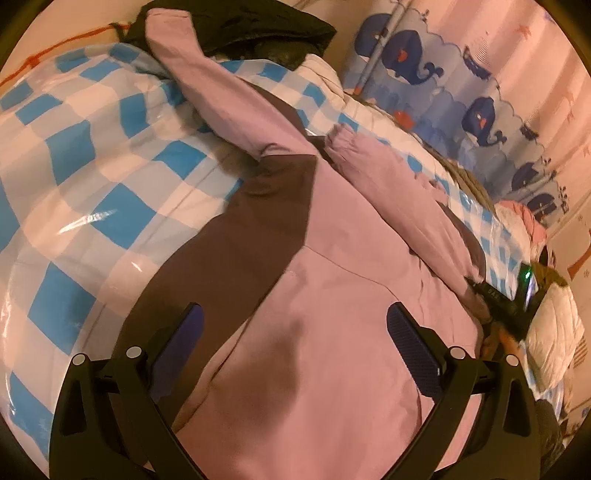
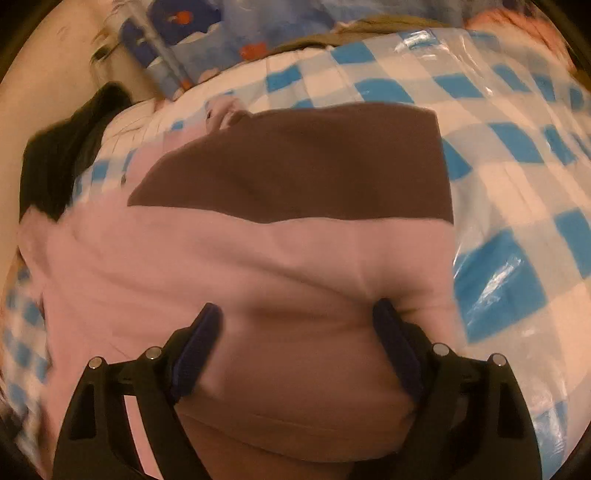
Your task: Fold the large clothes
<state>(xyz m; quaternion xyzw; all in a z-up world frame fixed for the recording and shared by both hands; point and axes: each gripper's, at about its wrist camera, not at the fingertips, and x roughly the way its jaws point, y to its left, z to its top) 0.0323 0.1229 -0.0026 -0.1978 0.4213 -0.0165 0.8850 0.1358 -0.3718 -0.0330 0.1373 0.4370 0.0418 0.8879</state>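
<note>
A large pink jacket (image 1: 332,314) with dark brown panels (image 1: 236,236) lies spread on a bed with a blue and white checked cover (image 1: 92,166). One pink sleeve (image 1: 221,92) stretches toward the far end, and another (image 1: 399,181) lies folded over the body. My left gripper (image 1: 295,325) hangs open just above the pink body, with nothing between its pads. In the right wrist view my right gripper (image 2: 299,321) stands open and wide, low over the pink jacket (image 2: 258,258). Soft fabric bulges between its fingers, below the brown panel (image 2: 295,166).
A black garment (image 1: 236,26) is heaped at the bed's far end. A whale-print curtain (image 1: 461,92) hangs along the far side. A hand (image 1: 495,341) holding a black device with a green light shows at the jacket's right edge. Beside it lies white quilted bedding (image 1: 554,325).
</note>
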